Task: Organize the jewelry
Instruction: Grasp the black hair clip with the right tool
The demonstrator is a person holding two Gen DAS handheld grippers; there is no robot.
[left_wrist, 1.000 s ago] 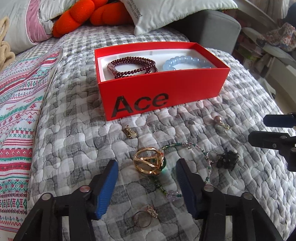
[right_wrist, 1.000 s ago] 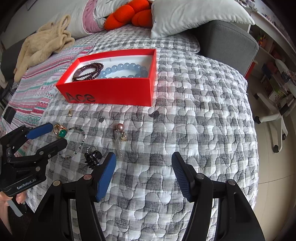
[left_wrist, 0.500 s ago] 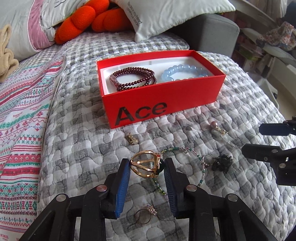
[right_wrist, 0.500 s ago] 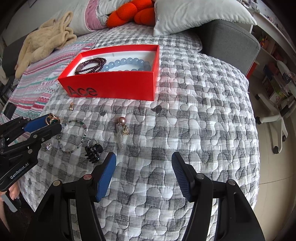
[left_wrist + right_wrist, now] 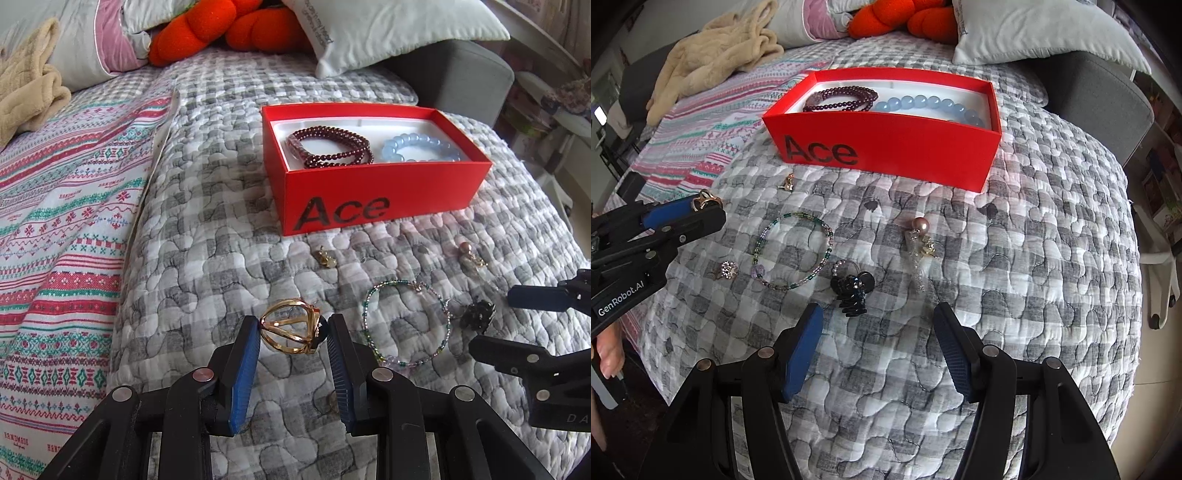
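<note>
Now your left gripper (image 5: 293, 332) is clamped on the gold ring (image 5: 291, 326) and has raised it off the quilt (image 5: 207, 258); a second ago those pads stood wide around it as it lay there. That means the pick is done, and the carry to the red box (image 5: 369, 195) is likely next. The ring hangs in front of the box's lettered wall, off to its left. Your right gripper (image 5: 877, 347) stays spread and empty, further from the box, just short of the black hair clip (image 5: 853, 291). The beaded bracelet (image 5: 794, 254) lies between clip and box, unsorted.
</note>
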